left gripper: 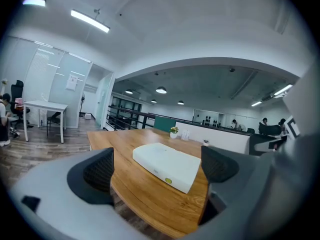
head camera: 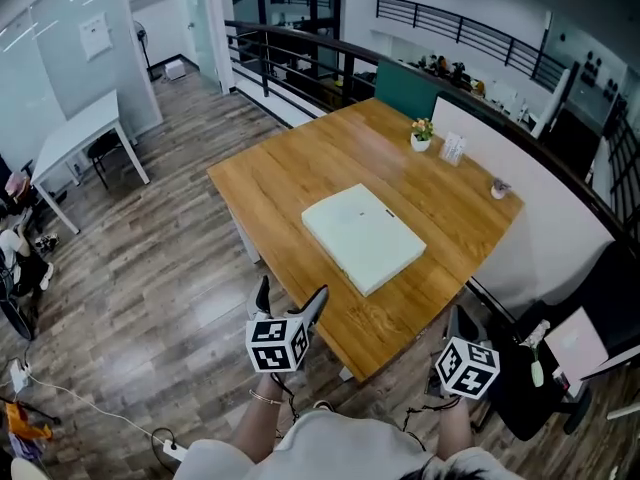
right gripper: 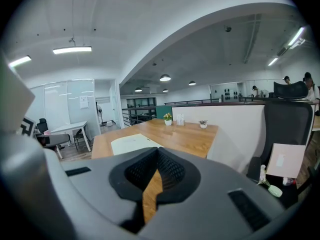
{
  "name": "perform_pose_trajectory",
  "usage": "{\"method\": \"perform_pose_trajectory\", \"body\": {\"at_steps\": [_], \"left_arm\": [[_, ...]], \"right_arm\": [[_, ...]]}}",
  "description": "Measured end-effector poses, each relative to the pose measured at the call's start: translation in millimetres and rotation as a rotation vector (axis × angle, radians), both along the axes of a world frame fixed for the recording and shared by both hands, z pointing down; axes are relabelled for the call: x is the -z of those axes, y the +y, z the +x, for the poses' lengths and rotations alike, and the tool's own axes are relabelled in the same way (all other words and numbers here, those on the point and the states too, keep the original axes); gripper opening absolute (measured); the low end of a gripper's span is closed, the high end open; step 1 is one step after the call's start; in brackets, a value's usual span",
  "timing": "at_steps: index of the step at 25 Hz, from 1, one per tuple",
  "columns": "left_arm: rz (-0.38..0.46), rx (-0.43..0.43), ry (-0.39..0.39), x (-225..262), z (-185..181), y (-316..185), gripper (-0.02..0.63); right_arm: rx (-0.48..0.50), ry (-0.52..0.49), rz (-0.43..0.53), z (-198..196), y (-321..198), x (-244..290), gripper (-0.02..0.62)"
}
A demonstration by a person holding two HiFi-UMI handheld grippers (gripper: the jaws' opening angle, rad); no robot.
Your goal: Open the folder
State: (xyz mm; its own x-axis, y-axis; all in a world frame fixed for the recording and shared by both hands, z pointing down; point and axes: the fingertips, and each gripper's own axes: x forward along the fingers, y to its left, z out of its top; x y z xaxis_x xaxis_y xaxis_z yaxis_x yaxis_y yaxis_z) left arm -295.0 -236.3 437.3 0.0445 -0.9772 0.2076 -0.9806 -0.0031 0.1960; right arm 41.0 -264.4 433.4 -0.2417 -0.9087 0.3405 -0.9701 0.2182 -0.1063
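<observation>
While the flat white folder (head camera: 363, 236) lies closed mid-frame, my left gripper (head camera: 290, 300) gapes, right gripper (right gripper: 157, 171) pinched empty; next, reach its edge

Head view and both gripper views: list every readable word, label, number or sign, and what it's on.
No text can be read.
Round sticker on the folder edge: too small.
Sheet on the glass wall: blurred.
Card stand on the table: too small.

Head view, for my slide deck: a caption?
Closed white folder on wooden table; left gripper and right gripper hover short of it.
</observation>
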Motion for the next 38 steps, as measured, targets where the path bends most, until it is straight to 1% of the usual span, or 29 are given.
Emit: {"method": "perform_pose_trajectory", "body": {"at_steps": [5, 8, 11, 15, 20, 25, 30, 33, 38], "left_arm": [[-0.039, -0.030, 0.020, -17.6, 12.5, -26.4, 0.540], [-0.064, -0.049, 0.023, -26.6, 25.1, -42.1, 0.540], [-0.072, -0.071, 0.022, -27.0, 39.7, -58.3, 0.540], [-0.067, -0.115, 0.015, -22.8, 63.4, -85.6, 0.540], [-0.066, -0.206, 0.017, -22.4, 110.5, -121.8, 0.540], [-0.074, -0.299, 0.001, -27.2, 155.2, -142.3, 0.540], [-0.097, -0.342, -0.037, -32.6, 174.7, -158.5, 0.540], [-0.148, -0.382, -0.043, -40.6, 186.8, -168.1, 0.540], [-0.215, -0.426, -0.111, -54.7, 203.9, -186.3, 0.540]], "right_arm": [[-0.031, 0.012, -0.032, 14.2, -22.0, -10.8, 0.001], [-0.039, 0.003, -0.030, 20.3, -42.0, -9.8, 0.002], [-0.043, 0.000, -0.023, 27.1, -57.4, -6.0, 0.002], [-0.104, -0.004, -0.034, 59.4, -65.8, -8.0, 0.001], [-0.202, 0.003, -0.051, 108.5, -66.3, -13.1, 0.001], [-0.260, -0.003, -0.061, 137.0, -65.4, -18.9, 0.002], [-0.270, -0.014, -0.079, 147.0, -71.5, -27.7, 0.001], [-0.265, -0.020, -0.098, 149.3, -78.2, -37.8, 0.002], [-0.241, -0.041, -0.136, 147.3, -96.5, -61.5, 0.002]]}}
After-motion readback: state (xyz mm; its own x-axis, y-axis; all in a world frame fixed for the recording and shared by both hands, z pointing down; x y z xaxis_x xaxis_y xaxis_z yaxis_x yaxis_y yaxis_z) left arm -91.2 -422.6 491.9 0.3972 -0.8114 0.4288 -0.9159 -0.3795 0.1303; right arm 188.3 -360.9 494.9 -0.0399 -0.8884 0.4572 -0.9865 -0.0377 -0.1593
